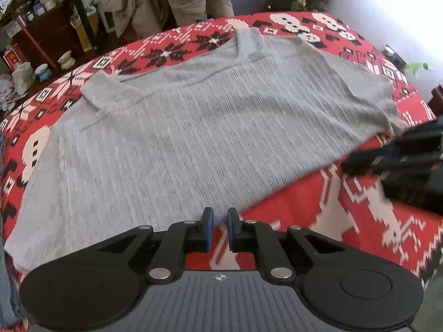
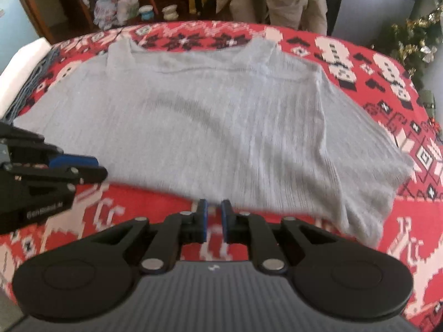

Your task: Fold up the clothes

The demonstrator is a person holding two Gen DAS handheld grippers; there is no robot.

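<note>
A grey ribbed knit top lies spread flat on a red patterned cloth, neckline at the far side and hem towards me. My left gripper hovers at the near hem, its blue pads a narrow gap apart with nothing between them. My right gripper sits at the hem further right, also slightly open and empty. Each gripper shows in the other's view: the right one at the right edge, the left one at the left edge, both just off the hem.
Beige coats hang behind the table. Shelves with clutter and small bowls stand at the back left. A decorated tree is at the back right. A blue-grey knit item and a white block lie at the table's left edge.
</note>
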